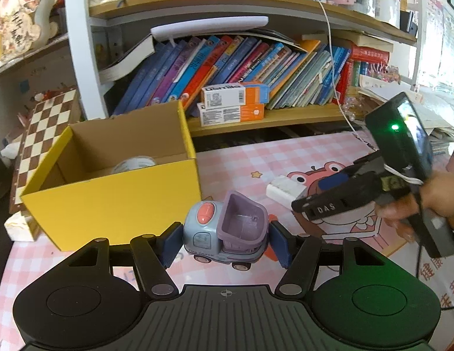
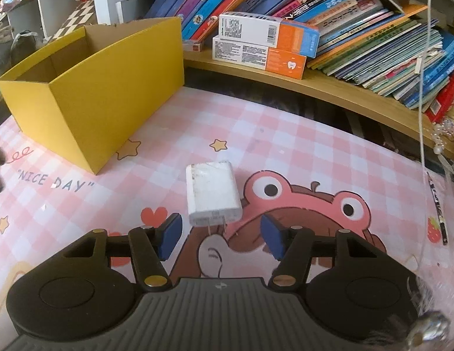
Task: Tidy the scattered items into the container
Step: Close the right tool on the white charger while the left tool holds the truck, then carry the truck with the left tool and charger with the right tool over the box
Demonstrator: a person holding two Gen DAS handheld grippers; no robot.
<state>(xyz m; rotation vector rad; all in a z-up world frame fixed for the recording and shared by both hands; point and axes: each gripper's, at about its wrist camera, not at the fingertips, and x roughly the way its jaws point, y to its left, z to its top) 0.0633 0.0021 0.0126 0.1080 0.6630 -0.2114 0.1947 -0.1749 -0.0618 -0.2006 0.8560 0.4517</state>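
Starting at my left, the yellow box [image 1: 115,201] stands open on the pink checked desk [image 1: 241,158], with a roll of what looks like tape [image 1: 134,163] already lying inside it. Just right of the box, my left claw [image 1: 225,241] has the toy truck [image 1: 227,229] between its blue pads [image 1: 169,244]; the pads sit against the cab on one side and the purple tipper on the other, so I judge it held, though whether the wheels are clear of the desk I cannot tell. The truck looks like light, hard plastic, smooth and a bit rounded, so it could twist or slip if I squeeze only the curved cab; the flat flanks low on the body seem the surer place. It rolls, too, so I would not nudge it.

Further right, my right claw [image 2: 221,234] stands wide and holds nothing, its fingers on either side of the prongs of the white charger [image 2: 212,194], which lies flat on the frog picture, well apart from the box. The charger looks small, stiff and light, with slick sides. I would take it across its two long flat faces, forward of the prongs, not by the thin metal pins. Rightmost, a dark pen [image 2: 437,209] lies near the desk's edge.
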